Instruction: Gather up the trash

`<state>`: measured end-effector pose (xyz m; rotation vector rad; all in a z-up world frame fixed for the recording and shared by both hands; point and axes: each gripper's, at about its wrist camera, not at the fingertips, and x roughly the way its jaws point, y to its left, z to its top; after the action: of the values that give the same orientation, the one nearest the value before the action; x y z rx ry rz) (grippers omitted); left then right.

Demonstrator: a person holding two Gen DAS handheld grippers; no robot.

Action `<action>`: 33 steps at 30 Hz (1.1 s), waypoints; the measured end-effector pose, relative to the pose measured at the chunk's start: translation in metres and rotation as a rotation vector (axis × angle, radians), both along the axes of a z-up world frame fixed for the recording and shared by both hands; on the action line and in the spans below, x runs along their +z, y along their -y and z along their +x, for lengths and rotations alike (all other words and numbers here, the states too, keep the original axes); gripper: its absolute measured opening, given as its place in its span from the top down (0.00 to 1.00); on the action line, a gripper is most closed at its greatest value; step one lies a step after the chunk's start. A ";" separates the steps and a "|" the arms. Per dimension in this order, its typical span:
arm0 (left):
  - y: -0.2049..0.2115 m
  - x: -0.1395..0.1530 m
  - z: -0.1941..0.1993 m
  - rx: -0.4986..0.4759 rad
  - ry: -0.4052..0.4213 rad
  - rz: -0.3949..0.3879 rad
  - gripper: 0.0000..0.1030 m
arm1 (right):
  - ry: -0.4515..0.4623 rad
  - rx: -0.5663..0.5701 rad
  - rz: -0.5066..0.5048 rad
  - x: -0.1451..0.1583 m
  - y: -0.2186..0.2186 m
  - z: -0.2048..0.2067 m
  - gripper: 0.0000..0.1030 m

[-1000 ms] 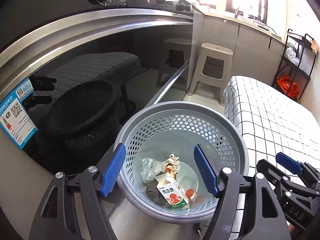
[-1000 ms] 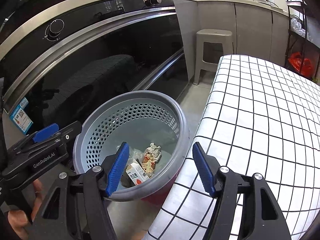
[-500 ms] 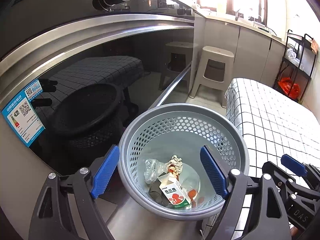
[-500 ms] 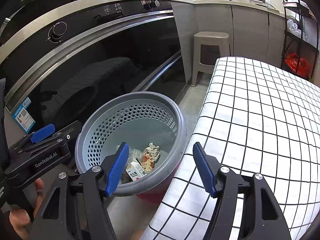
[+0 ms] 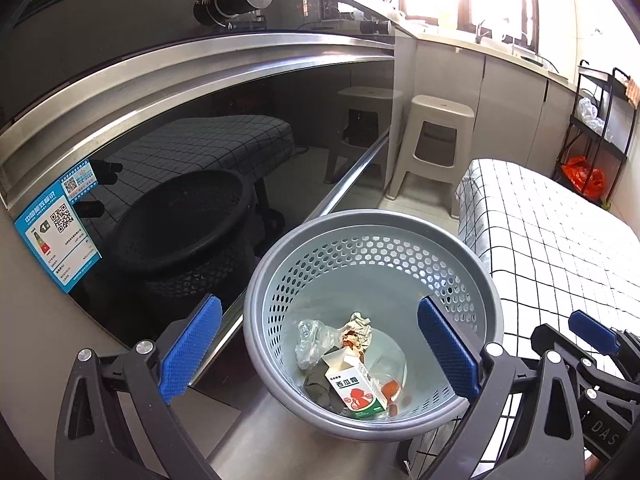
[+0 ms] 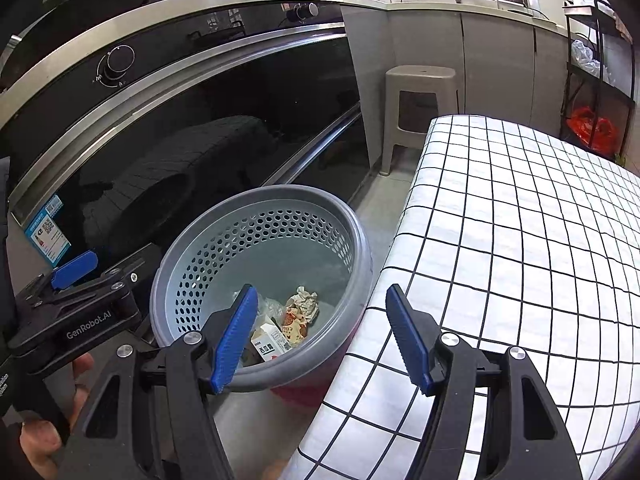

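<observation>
- Kitchen floor scene: black glass oven front [image 5: 208, 168] fills upper left of both views, checked tablecloth [image 6: 520, 240] right side, beige stool [image 5: 436, 136] upper centre.
- Grey perforated trash basket [image 5: 372, 232] sits lower centre of left wrist view, wedged between oven and cloth edge; touching the cloth or just beside it, can't tell.
- Trash already inside, at the bottom: small carton [image 5: 356, 390], crumpled paper [image 5: 358, 324], clear plastic wrap [image 5: 310, 342], red scraps [image 5: 390, 388].
- Left gripper [image 5: 320, 354] hangs over the basket mouth, jaws have just been spreading and now stand wide apart, nothing between the pads; reads as just after a drop.
- Right gripper [image 6: 324, 338] jaws apart, empty, framing the basket's near rim and cloth edge in lower centre of its view.
- A hand [image 6: 52, 432] grips the left tool's handle at lower left of right wrist view.
- Risk: left pad sits outside the rim, right pad inside it; pulling back low could hook the rim and tip the light basket, spilling the carton.
- Risk: the grippers are near each other, could knock together when turning away.
- Risk: no trash visible on the cloth here, so the next item may be missed if out of frame.
</observation>
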<state>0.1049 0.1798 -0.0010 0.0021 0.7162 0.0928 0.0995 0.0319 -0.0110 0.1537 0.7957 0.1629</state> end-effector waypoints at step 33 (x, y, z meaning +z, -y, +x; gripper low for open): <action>-0.003 0.000 -0.001 0.017 -0.002 -0.007 0.06 | -0.004 0.005 -0.001 -0.002 -0.004 0.000 0.38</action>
<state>0.1039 0.1830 -0.0010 -0.0109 0.7187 0.1066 0.0992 0.0355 -0.0135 0.1509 0.8002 0.1669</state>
